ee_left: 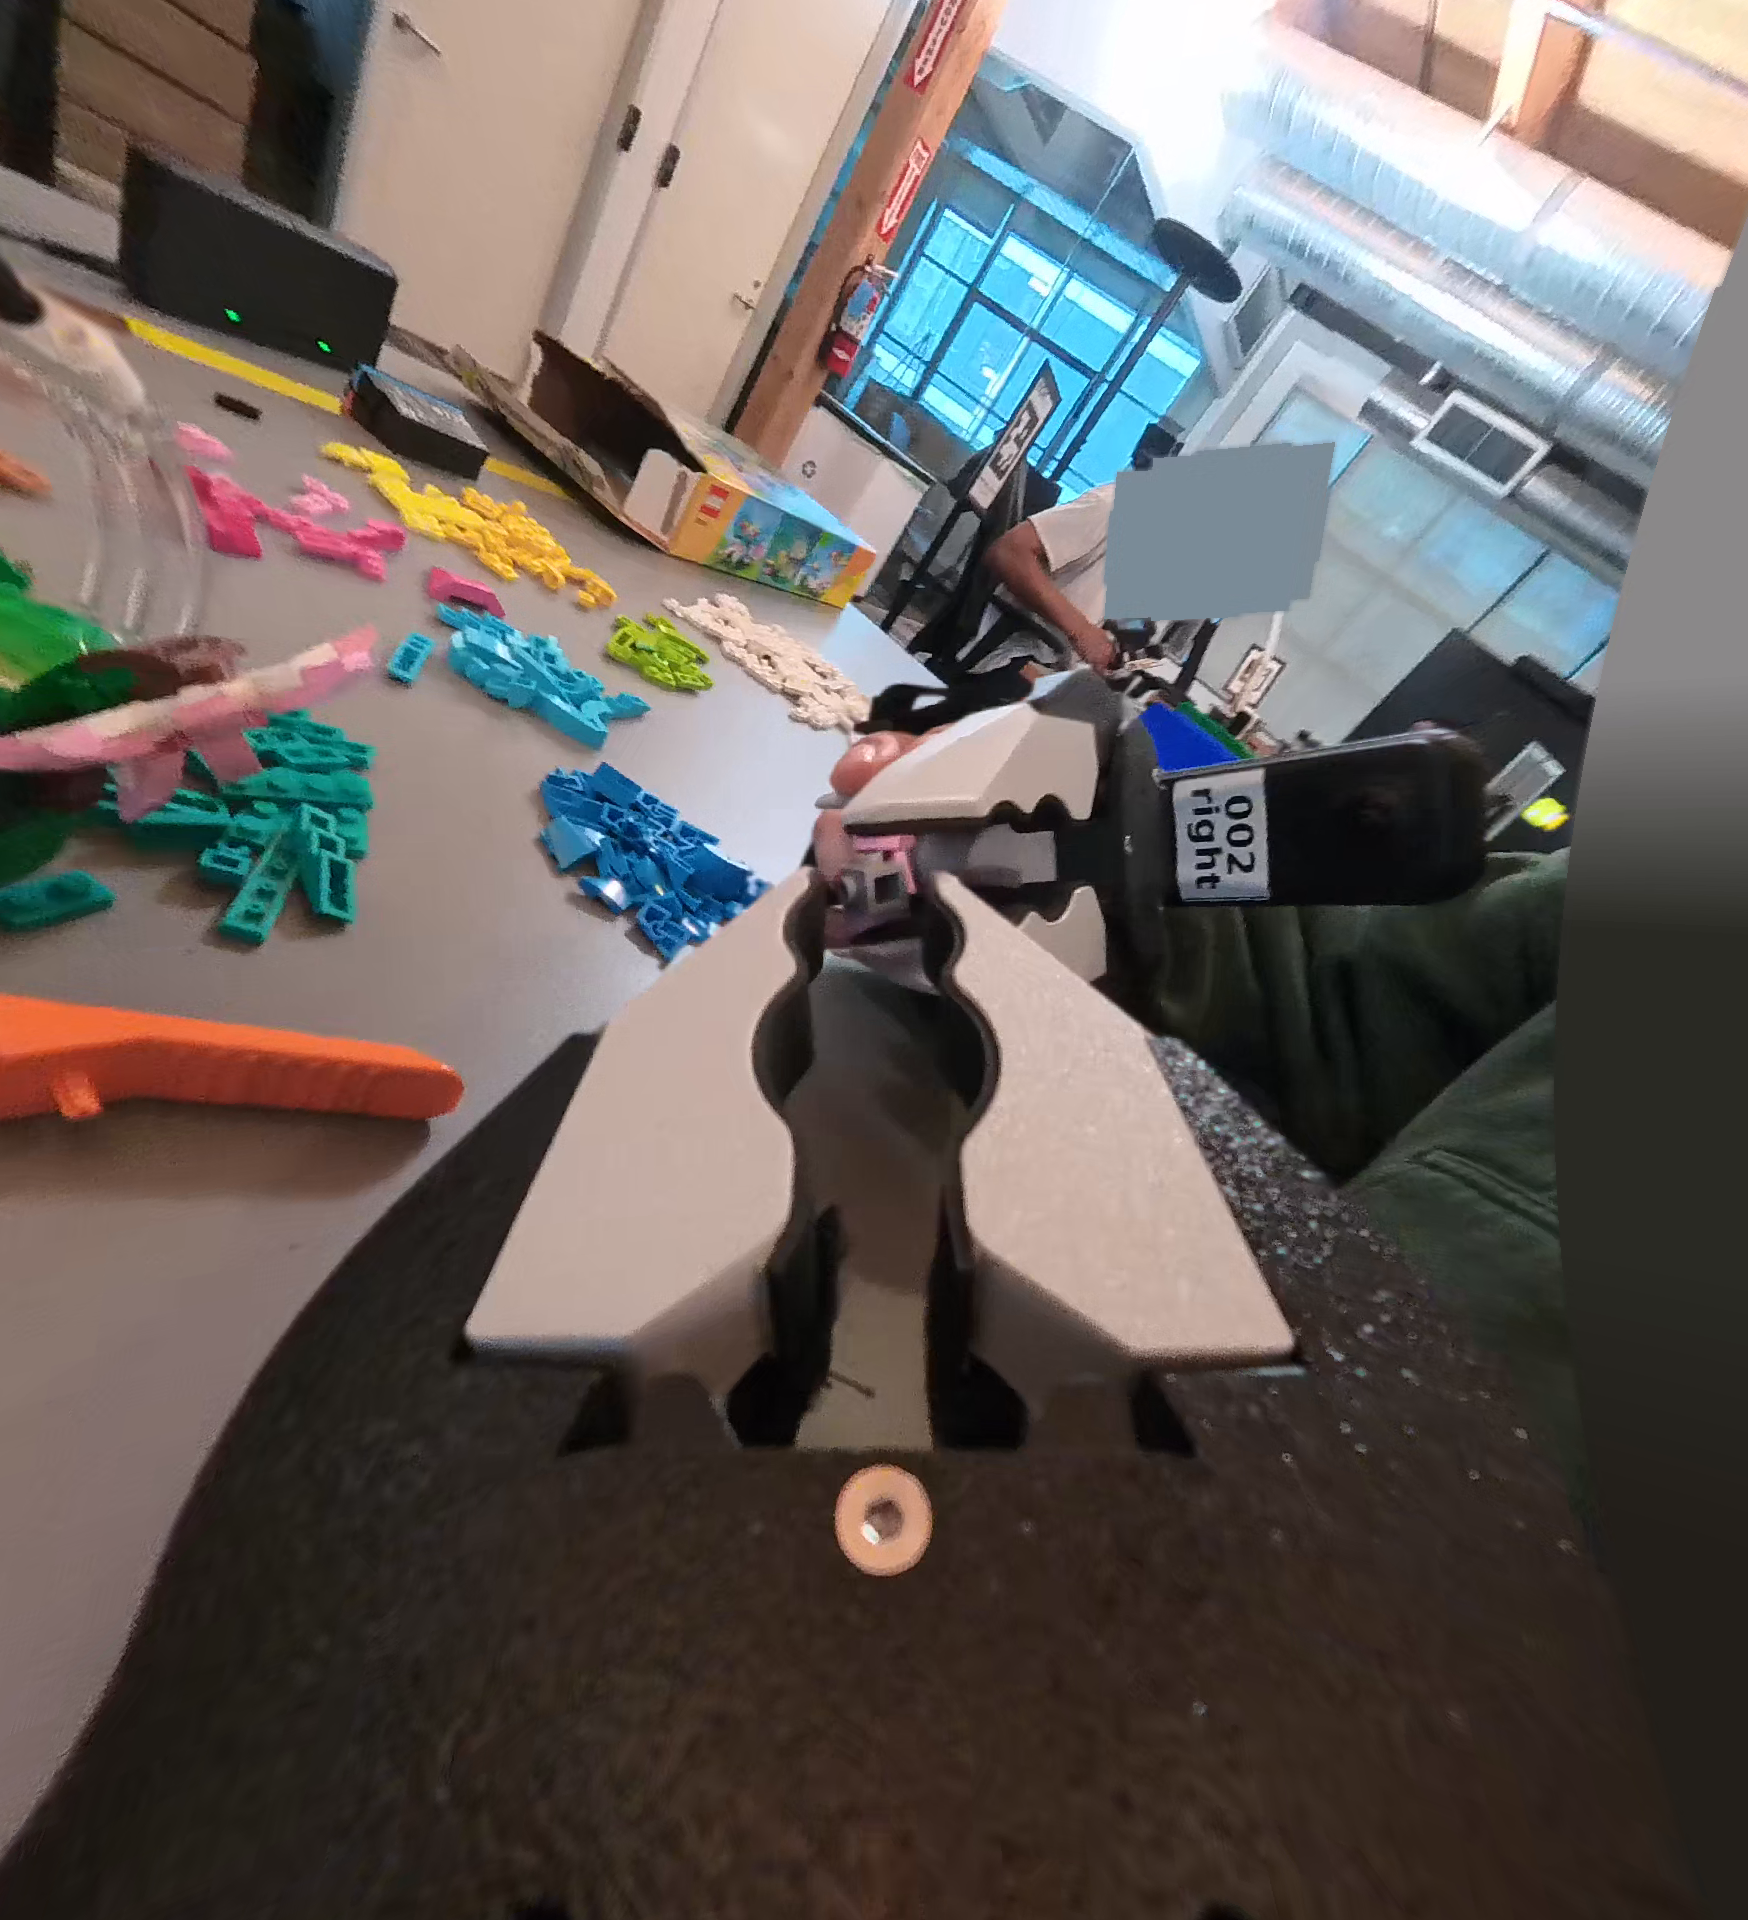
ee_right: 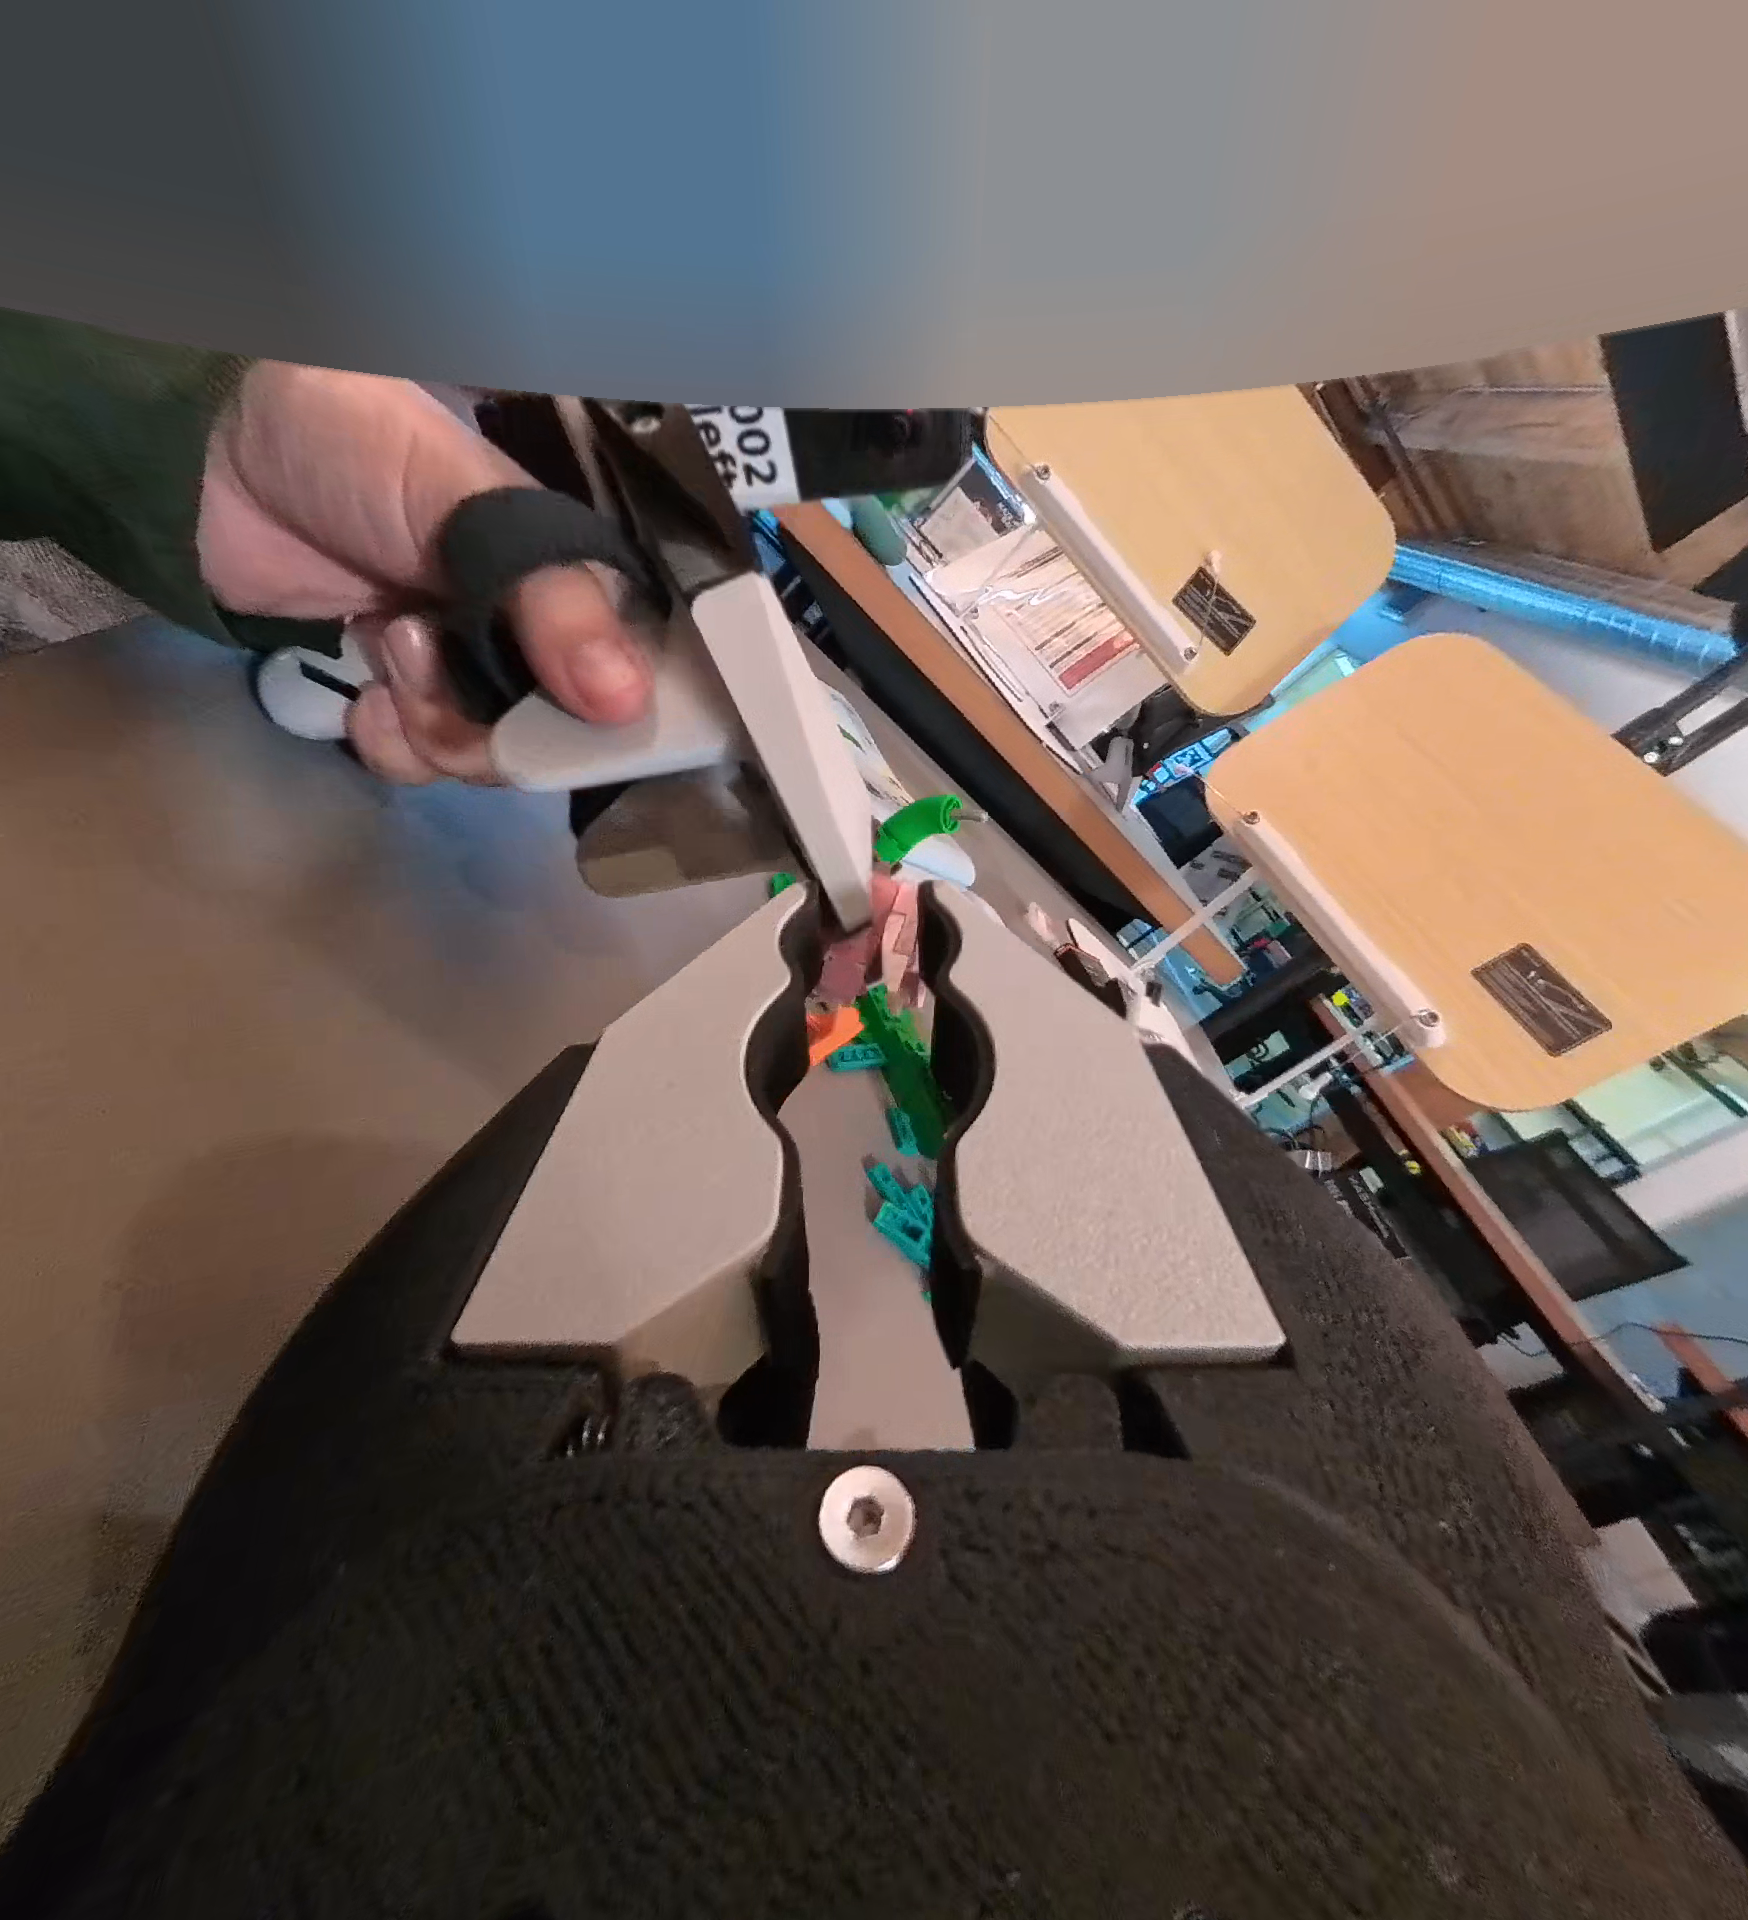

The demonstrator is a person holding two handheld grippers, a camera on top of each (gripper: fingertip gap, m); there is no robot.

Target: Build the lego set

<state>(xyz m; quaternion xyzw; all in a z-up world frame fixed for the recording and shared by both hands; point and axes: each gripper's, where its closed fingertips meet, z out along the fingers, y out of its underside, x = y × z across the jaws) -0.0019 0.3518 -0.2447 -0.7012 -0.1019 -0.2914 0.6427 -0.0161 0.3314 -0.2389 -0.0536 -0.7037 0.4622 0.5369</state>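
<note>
Grippers are meeting above a grey surface [ee_left: 496,977], tip to tip, around one small pink assembly.

In the left wrist view, the left gripper [ee_left: 872,896] is reaching forward with its grey fingers [ee_left: 704,1081] standing slightly apart and closing at their tips on a small pink and grey lego piece [ee_left: 875,888]. The right gripper [ee_left: 854,831] is coming in from the right side, its fingers together on the same piece, with a person's thumb resting behind it. A dark green sleeve [ee_left: 1369,987] is lying beyond. On the surface to the left, sorted piles are sitting well apart: blue bricks [ee_left: 641,847] just beside the fingertips, teal bricks [ee_left: 288,821], light blue bricks [ee_left: 527,670], yellow bricks [ee_left: 475,520], white bricks [ee_left: 776,649] and lime bricks [ee_left: 657,652]. An orange brick separator [ee_left: 174,1060] is lying near the left edge. A green build with a pink winged part [ee_left: 163,717] is standing at far left, blurred. An opened lego box [ee_left: 745,525] is lying farther back.

In the right wrist view, the right gripper [ee_right: 870,935] is holding its fingers [ee_right: 662,1122] narrowly apart, pinching the pink piece [ee_right: 875,940] at the tips. The left gripper [ee_right: 844,914] is pressing down onto that piece from above, gripped by a hand [ee_right: 402,592] wearing a black strap. Green and teal bricks [ee_right: 896,1195] are showing through the gap below.
</note>
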